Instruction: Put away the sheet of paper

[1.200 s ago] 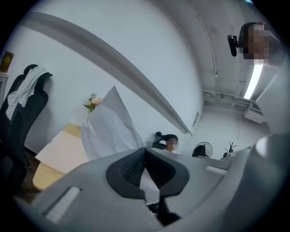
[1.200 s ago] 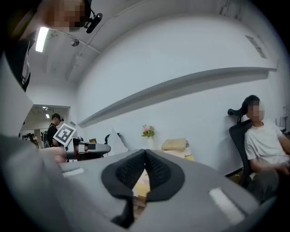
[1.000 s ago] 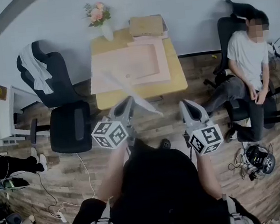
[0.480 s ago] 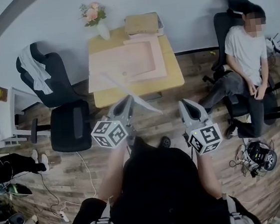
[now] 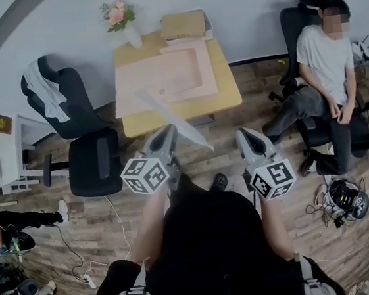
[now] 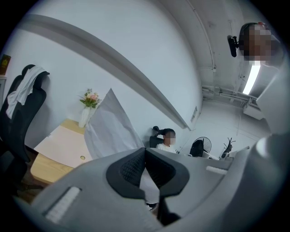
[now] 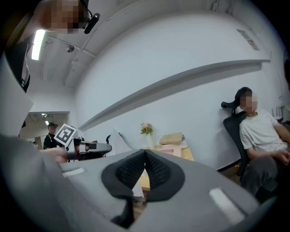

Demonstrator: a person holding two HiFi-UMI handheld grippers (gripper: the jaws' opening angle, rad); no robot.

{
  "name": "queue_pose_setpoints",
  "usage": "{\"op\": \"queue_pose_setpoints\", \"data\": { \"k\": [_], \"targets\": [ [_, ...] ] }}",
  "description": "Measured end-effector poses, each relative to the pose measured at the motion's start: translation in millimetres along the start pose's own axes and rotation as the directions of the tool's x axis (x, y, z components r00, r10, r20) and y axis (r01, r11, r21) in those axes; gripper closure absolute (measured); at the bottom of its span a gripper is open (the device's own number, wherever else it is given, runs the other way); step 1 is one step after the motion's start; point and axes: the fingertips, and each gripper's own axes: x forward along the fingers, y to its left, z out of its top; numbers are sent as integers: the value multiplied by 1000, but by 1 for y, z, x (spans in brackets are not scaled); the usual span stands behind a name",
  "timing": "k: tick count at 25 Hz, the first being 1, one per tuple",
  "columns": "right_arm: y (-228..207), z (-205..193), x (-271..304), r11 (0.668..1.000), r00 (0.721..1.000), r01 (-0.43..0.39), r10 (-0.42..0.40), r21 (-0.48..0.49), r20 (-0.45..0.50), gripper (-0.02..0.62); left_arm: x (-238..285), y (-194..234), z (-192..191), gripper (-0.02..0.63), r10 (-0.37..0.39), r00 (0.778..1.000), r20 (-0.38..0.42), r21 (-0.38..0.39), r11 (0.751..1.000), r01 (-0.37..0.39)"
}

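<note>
A white sheet of paper (image 5: 173, 119) sticks up and forward from my left gripper (image 5: 168, 134), which is shut on its near edge. In the left gripper view the sheet (image 6: 111, 127) rises from between the closed pads of that gripper (image 6: 145, 152). My right gripper (image 5: 246, 136) is held beside it, a little to the right, with its jaws shut and nothing between them (image 7: 145, 154). Both grippers hover over the wooden floor, short of the wooden table (image 5: 227, 99).
On the table lie pale pink boards (image 5: 163, 80), a vase of flowers (image 5: 118, 17) and a tan box (image 5: 182, 26). A black office chair (image 5: 86, 155) stands left of the table. A person (image 5: 325, 61) sits in a chair at the right. Cables lie on the floor (image 5: 340, 202).
In the head view the table and room have slid slightly upward in the picture. Both grippers keep their places, and the paper stays in the left one.
</note>
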Motion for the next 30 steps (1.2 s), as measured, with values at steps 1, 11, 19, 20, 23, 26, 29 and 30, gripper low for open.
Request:
{"op": "queue_pose_setpoints", "data": {
  "k": [1, 11, 19, 20, 23, 26, 29, 30],
  "targets": [
    [-2, -1, 0, 1000, 1000, 5, -5, 6, -4, 592, 1, 1, -2, 597, 0, 1000, -5, -2, 1000, 0],
    [-8, -8, 35, 997, 997, 72, -71, 32, -42, 592, 23, 35, 3, 598, -36, 998, -48, -27, 999, 34],
    [-3, 3, 103, 991, 986, 135, -134, 12, -95, 592, 64, 97, 25, 597, -84, 992, -94, -75, 994, 77],
    [-1, 6, 114, 990, 986, 140, -139, 10, -96, 592, 70, 106, 30, 598, -94, 991, -94, -79, 993, 86],
    [3, 13, 146, 988, 982, 157, -156, -4, -103, 592, 84, 134, 43, 597, -115, 989, -93, -93, 990, 107],
    [7, 15, 173, 984, 977, 178, -178, -11, -121, 592, 97, 163, 51, 598, -132, 987, -95, -116, 986, 120],
    [10, 17, 199, 979, 970, 202, -202, -16, -138, 592, 110, 188, 63, 597, -151, 984, -93, -133, 981, 138],
    [12, 19, 208, 978, 968, 208, -208, -18, -141, 592, 114, 196, 68, 597, -159, 983, -93, -135, 980, 146]
  ]
}}
